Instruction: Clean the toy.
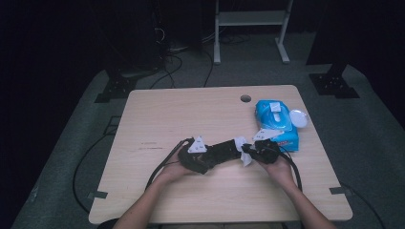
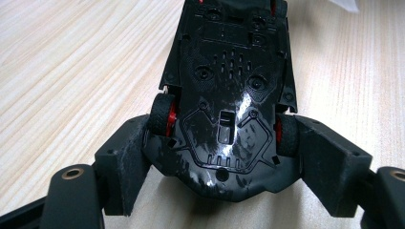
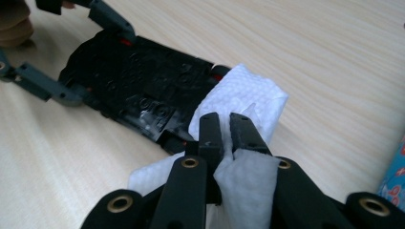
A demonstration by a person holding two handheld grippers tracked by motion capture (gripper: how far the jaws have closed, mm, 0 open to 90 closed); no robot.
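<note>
Pale wood tabletop (image 1: 157, 119), mid-front: left gripper (image 2: 224, 157), jaws set wide, clamps an upturned black toy car (image 2: 229, 90) by its wheels – chassis up so it can be wiped – while right gripper (image 3: 222, 128), jaws nearly shut, pinches a white wet wipe (image 3: 248, 95) vs. the car's end, w/ blue wipe pack (image 1: 277, 125) nearby.

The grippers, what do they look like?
Both are black. The left gripper and right gripper each carry a pale three-cornered plate on top and trail a black cable. Brass-coloured rivets dot the jaw arms. The person's forearms are bare, no sleeves.
</note>
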